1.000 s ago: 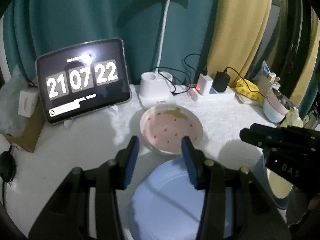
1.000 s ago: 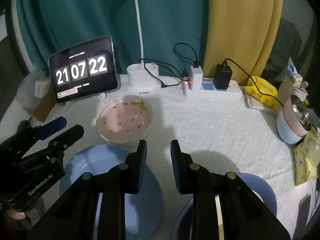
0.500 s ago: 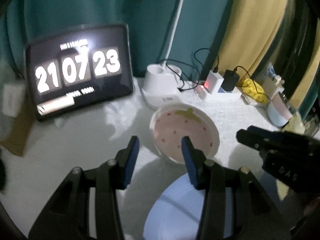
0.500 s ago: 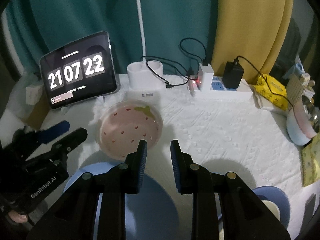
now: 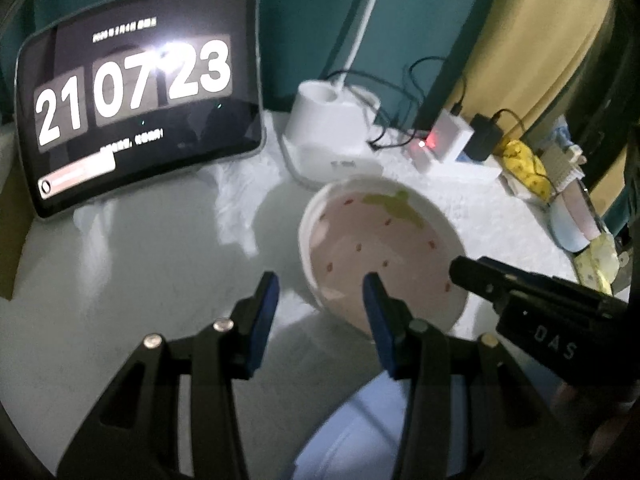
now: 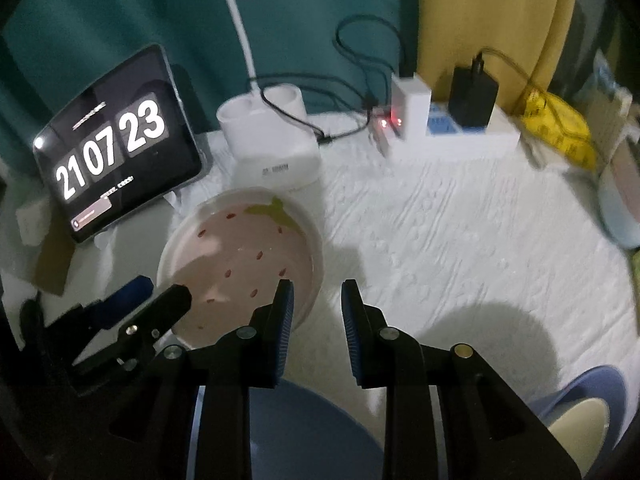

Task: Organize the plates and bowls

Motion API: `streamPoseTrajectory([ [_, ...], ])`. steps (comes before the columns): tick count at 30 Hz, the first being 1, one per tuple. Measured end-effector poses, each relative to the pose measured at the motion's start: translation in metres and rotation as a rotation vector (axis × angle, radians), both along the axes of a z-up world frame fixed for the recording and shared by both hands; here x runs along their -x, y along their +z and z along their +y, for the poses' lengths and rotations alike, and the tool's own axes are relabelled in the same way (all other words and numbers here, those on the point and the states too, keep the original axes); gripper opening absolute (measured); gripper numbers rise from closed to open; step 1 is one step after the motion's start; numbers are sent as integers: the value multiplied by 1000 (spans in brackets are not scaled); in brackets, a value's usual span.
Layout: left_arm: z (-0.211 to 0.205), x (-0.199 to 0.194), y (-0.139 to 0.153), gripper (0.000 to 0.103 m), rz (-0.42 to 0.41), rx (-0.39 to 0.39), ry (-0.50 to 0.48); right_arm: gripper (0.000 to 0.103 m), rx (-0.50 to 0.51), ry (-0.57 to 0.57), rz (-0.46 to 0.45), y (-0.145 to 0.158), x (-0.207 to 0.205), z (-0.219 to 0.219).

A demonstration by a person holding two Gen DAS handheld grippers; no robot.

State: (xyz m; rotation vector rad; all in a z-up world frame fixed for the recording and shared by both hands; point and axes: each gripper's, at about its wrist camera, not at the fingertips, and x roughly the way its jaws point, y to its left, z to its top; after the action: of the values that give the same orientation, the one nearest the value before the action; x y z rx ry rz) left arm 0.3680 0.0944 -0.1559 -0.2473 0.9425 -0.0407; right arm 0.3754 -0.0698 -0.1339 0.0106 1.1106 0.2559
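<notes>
- Both my grippers have dropped and closed in on the pink plate [image 5: 376, 248]; a second ago it sat further off, now it fills mid-frame in both views.
- Left gripper [image 5: 320, 292]: released, empty, straddling the plate's lower-left rim.
- Right gripper [image 6: 316, 300]: parted narrowly, empty, at its lower-right rim.
- Blue plate [image 6: 304, 432] lies bottom centre, so I judge a two-handed lift comes next.

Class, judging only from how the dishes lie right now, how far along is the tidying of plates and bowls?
Done: nothing looks stacked; the strawberry plate, blue plate and blue bowl lie apart on the white cloth.
In hand: nothing; the left gripper and right gripper are empty, on either side of the strawberry plate.
Left: gripping it and grouping all dishes.
</notes>
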Motion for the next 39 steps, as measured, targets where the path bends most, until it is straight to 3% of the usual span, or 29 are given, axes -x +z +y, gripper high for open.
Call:
streamPoseTrajectory([
  [6,0,-6,-8,45,33,6,3,26,-11,-38,65,-19,-11,5],
  [13,-1,-11,-10,44,37,-3,-6,26,-24,-47,82,-33,-16,8],
  [16,-4,-11,-10,34,31,-10,-24,26,-32,-56,88,-39,-18,6],
  [19,-8,-10,-10,26,17,-18,-48,18,-53,-37,96,-43,-16,9],
  [29,-10,-4,-3,25,-15,-27,-46,18,-19,-24,46,-35,-8,15],
  [39,-16,15,23,25,-102,-46,-43,18,-34,-12,-15,-10,4,12],
])
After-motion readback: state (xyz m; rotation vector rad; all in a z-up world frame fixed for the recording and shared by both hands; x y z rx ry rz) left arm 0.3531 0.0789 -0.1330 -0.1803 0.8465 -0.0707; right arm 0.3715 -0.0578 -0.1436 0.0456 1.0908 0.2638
